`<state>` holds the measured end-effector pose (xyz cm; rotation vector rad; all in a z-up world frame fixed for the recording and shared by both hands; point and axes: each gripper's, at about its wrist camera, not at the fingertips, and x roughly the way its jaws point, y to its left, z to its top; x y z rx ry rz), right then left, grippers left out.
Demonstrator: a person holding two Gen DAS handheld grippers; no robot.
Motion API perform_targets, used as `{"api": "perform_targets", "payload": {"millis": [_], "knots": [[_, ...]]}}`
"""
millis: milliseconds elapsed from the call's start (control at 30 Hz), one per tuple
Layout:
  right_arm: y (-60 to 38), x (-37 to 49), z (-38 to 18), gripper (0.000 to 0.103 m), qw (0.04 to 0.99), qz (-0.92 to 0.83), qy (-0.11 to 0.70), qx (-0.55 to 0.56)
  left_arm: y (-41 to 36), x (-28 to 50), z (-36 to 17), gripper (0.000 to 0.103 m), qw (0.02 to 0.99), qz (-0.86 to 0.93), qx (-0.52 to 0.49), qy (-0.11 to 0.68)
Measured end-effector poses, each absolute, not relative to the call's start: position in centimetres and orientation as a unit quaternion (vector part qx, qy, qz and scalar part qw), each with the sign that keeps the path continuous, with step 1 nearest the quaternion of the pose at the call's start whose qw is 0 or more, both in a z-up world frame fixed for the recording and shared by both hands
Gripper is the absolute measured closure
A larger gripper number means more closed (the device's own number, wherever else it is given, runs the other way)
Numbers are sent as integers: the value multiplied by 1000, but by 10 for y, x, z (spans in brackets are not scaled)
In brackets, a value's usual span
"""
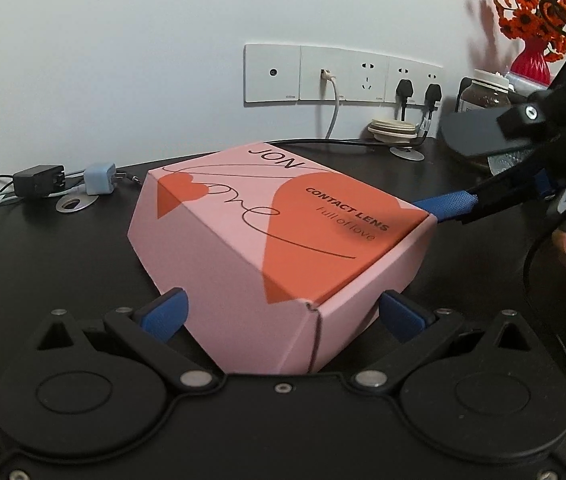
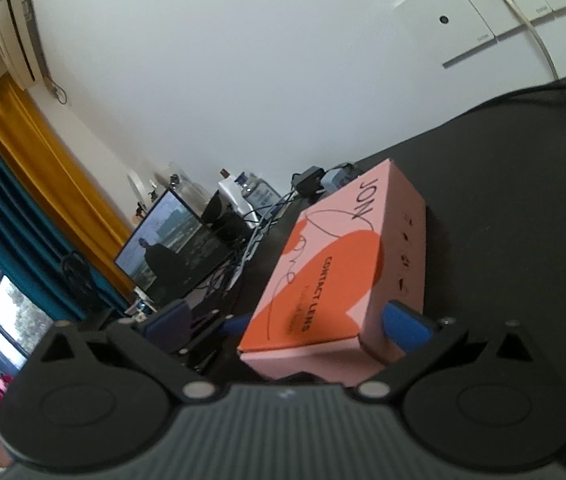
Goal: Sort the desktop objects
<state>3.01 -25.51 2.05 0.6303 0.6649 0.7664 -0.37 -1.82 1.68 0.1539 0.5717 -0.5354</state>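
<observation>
Pink and orange box (image 1: 279, 240) sits on the black table (image 1: 63, 272), one corner pointing into the left gripper (image 1: 281, 314). Its fingers are spread wide, straddling that corner, probably to steady the box; contact uncertain. Right gripper (image 2: 289, 320) is likewise apart at the far end, one blue finger (image 2: 405, 326) against the side wall. Box contents hidden; far underside not visible. Chargers (image 1: 67, 186) lie behind.

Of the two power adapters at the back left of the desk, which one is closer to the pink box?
The light blue adapter is closer to the pink box. The black adapter lies further left, on the blue one's far side, with cables trailing off it.
</observation>
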Motion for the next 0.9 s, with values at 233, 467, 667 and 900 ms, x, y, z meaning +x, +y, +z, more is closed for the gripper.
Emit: {"api": "perform_targets", "payload": {"millis": [233, 467, 667, 900], "knots": [[-260, 32, 17, 1, 824, 360, 303, 314, -23, -1, 14, 0, 918, -266, 83, 283], [-264, 41, 5, 1, 811, 349, 307, 355, -21, -13, 15, 0, 920, -273, 70, 273], [-259, 41, 6, 1, 815, 350, 312, 340, -28, -19, 15, 0, 920, -268, 95, 271], [-253, 38, 9, 1, 802, 374, 335, 325, -28, -16, 15, 0, 918, -266, 93, 279]]}}
